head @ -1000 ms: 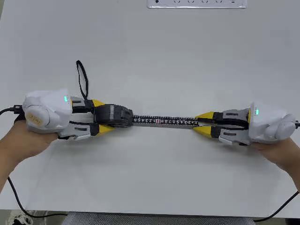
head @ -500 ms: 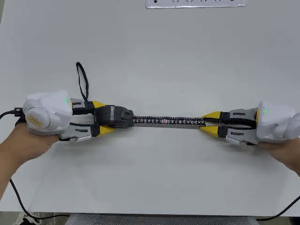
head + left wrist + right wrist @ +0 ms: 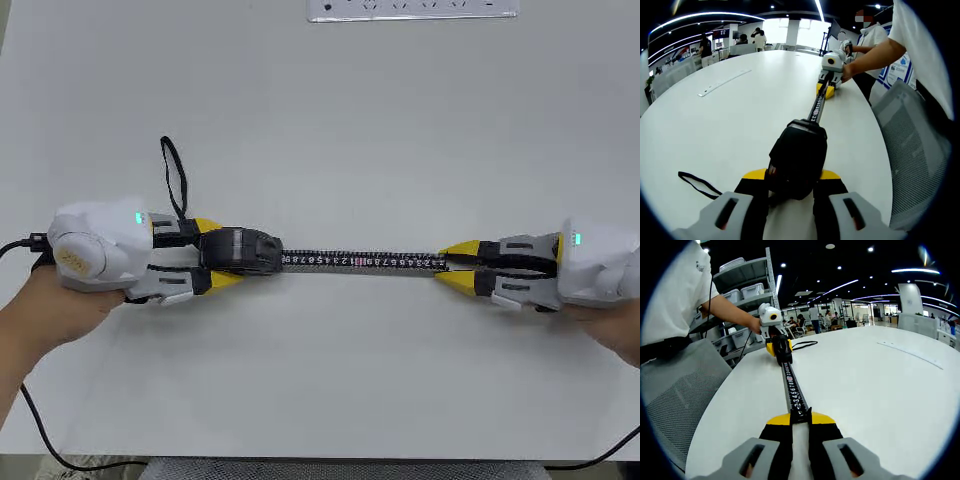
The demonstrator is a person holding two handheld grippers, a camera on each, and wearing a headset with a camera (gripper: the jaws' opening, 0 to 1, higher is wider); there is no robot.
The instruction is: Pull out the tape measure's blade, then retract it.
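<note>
1. The white left gripper with yellow-tipped jaws (image 3: 218, 252) sits low over the white table (image 3: 350, 130), at the left side. Its jaws are clamped on either side of the chunky black tape measure case (image 3: 243, 250).
2. A thin black wrist strap (image 3: 175, 170) loops across the table just behind that gripper.
3. From the case, the dark blade with white numerals (image 3: 360, 262) runs straight to the right along the tabletop.
4. At the right side, the matching right gripper (image 3: 448, 264) has its jaws pinched together on the blade's far end, well apart from the case.
</note>
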